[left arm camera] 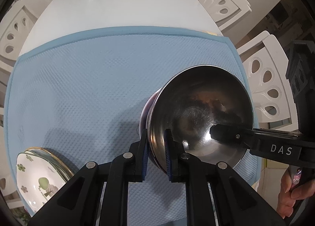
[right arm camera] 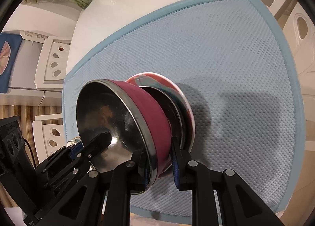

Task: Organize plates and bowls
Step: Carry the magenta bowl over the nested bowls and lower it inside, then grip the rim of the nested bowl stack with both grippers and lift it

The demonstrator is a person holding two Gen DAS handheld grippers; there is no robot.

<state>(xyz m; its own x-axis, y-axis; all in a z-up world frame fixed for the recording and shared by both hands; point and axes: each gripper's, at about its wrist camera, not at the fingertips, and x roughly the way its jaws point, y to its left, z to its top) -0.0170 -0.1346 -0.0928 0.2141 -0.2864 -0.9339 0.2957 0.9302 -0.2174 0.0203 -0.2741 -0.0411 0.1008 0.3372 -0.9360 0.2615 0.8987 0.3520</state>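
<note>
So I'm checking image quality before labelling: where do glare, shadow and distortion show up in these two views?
Left wrist: fisheye bends the blue mat edge into an arc; a bright glare spot sits inside the steel bowl; soft shadow falls on the mat left of it. Right wrist: same bending; highlights on the steel bowl interior; a broad shadow lies right of the stacked bowls; frame corners are black.

You can read only one marking: white letters "DAS" on the black body of your right gripper [left arm camera: 216,134], by its fingers.
</note>
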